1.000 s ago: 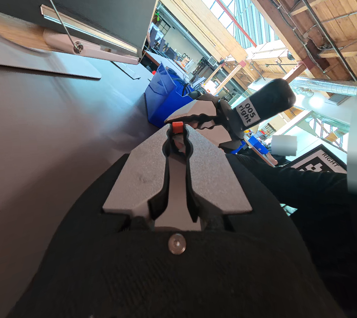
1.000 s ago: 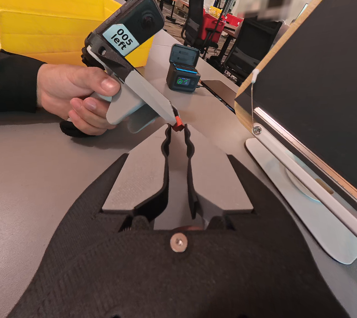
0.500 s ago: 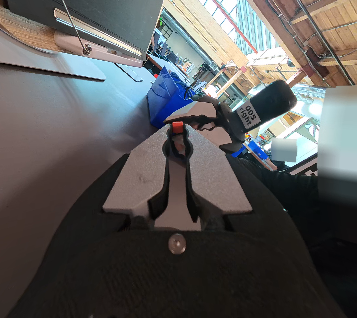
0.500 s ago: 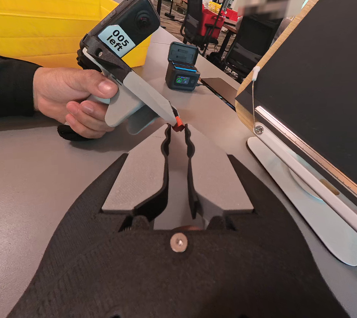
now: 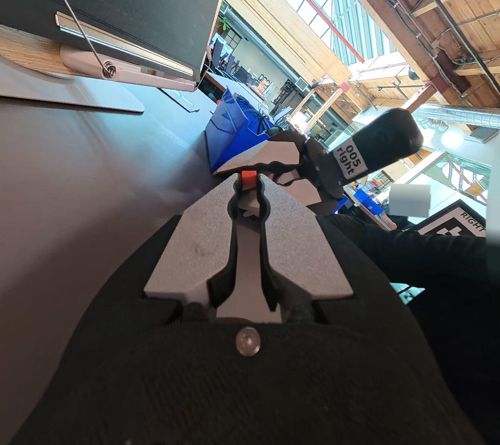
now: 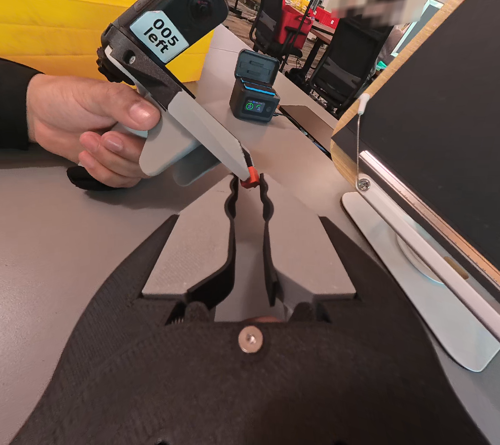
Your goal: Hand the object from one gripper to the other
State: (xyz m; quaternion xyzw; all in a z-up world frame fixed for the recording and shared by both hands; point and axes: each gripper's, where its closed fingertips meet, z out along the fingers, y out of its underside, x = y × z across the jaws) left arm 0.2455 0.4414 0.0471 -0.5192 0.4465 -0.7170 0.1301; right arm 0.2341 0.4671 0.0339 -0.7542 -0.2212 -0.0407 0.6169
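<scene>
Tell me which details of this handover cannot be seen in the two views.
- Orange block, left wrist view: only its tip shows; the left gripper covers the rest.
- Right gripper, right wrist view: the left gripper's finger covers the block, so its contact with the block is unclear.
- Small charging case: its screen is too small to make out.
- Background, right wrist view: mosaic patches hide it.

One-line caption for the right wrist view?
Left gripper holds an orange block between the right gripper's open fingertips above a grey table.
</scene>
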